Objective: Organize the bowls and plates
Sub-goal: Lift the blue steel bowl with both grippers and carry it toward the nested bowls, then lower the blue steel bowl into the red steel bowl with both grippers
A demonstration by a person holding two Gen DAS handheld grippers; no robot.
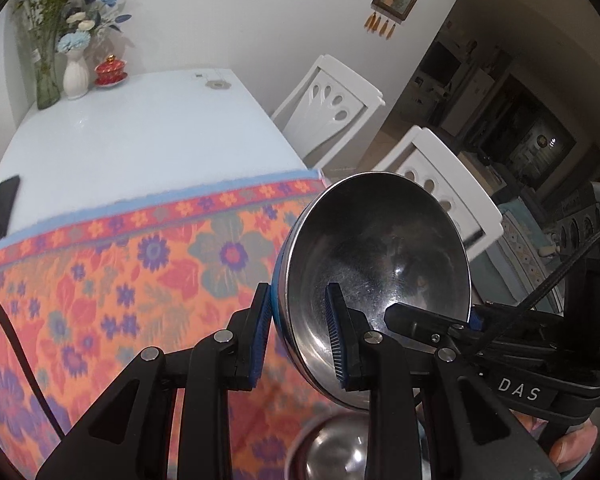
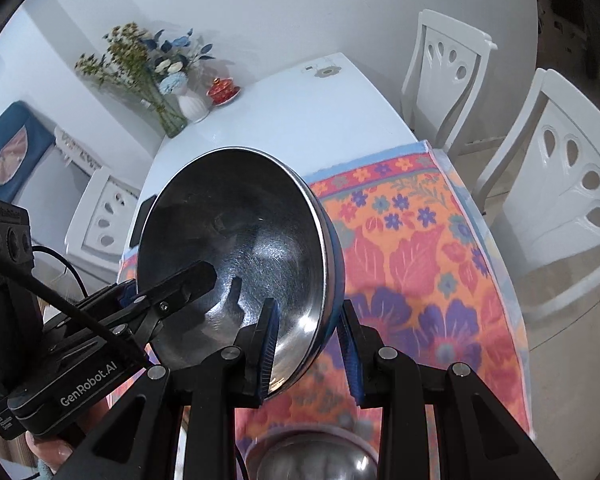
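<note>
Bowls (image 1: 376, 264): two, one clamped by both grippers.

I see a shiny silver steel bowl (image 1: 380, 264) with a blue outer band, and its inside shows dark reflections. My two black grippers have blue ribbed pads (image 1: 260, 336). Under them lies an orange cloth with red leaves, purple flowers and grey-green flowers (image 1: 112, 280); its border is red with small orange and purple flowers, and the edge is light blue. The smooth table top (image 1: 140, 132) is pale blue-white. Far on it stand a white ribbed vase (image 1: 75, 74) with blue and white flowers and a red lidded cup with gold marks (image 1: 110, 69). A flat black phone (image 1: 2, 208) lies at the left.
</note>
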